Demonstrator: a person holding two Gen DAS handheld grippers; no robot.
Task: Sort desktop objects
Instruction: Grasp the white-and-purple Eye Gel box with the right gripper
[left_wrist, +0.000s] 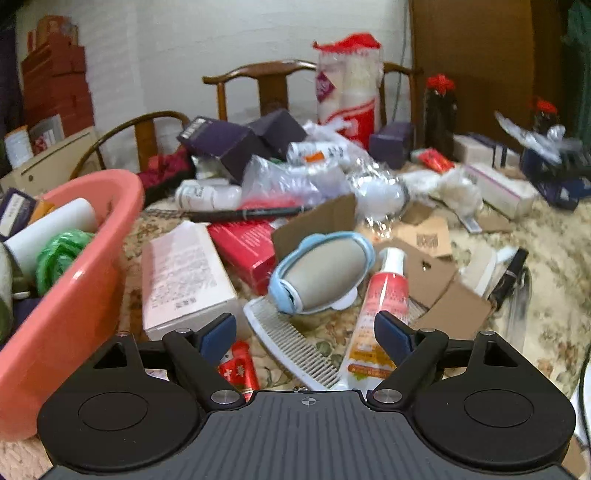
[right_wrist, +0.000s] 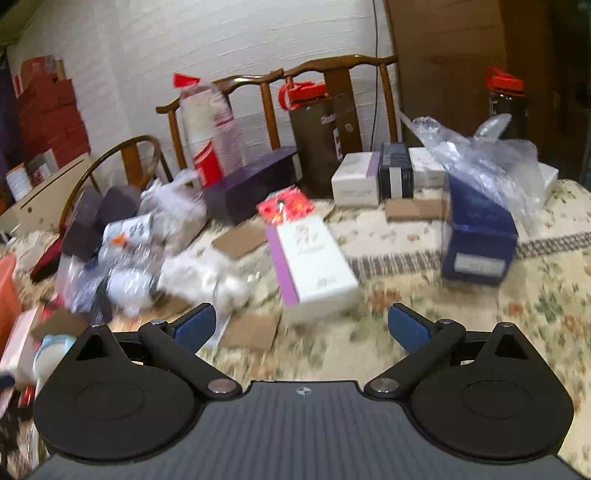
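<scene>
Wooden chairs (left_wrist: 266, 86) stood behind the floral tablecloth (right_wrist: 517, 314), with stacked red boxes (left_wrist: 55, 85) against the white brick wall (right_wrist: 221, 40).

A white-painted brick wall (right_wrist: 229, 48) runs across the far side, ahead of both grippers. Against it stand dark wooden chairs: one straight-backed chair (left_wrist: 266, 85) directly ahead in the left wrist view, and a round-backed armchair (left_wrist: 144, 133) ahead to the left. In the right wrist view a tall yoke-back chair (right_wrist: 343, 92) stands straight ahead. To the far left, red boxes (left_wrist: 59, 85) are stacked high against the wall. Ahead to the right rises a brown wooden panel (right_wrist: 450, 55), perhaps a door or cabinet. The table wears a cream floral tablecloth (right_wrist: 535, 295). Light is even and indoor; no window shows.
</scene>
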